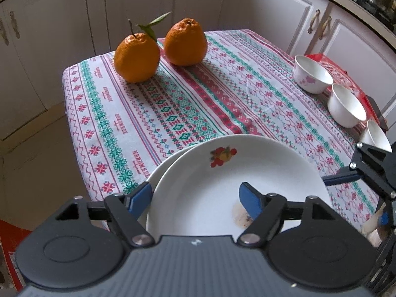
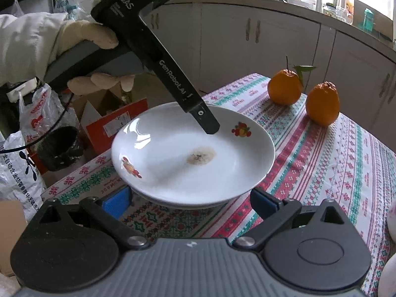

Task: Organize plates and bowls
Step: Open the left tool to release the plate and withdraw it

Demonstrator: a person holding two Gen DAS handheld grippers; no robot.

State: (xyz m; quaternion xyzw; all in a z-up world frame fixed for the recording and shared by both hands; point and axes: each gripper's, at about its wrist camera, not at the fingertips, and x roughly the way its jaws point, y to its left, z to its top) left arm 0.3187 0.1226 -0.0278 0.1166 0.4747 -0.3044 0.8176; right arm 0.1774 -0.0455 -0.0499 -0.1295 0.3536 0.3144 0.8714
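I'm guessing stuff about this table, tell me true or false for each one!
1. Two orange tangerines sit on the patterned tablecloth. True.
2. The top white flowered plate is spotless. False: a brown stain marks its middle.
3. That plate rests on another white plate. True.
4. The left tongs squeeze the plate. False: they are open, astride its rim.
5. The small white bowls are stacked. False: they stand side by side.

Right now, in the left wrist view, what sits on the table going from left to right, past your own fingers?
Leafy orange → second orange → stacked plates → flower-printed bowl → plain white bowl → third bowl, partly hidden behind the right gripper.
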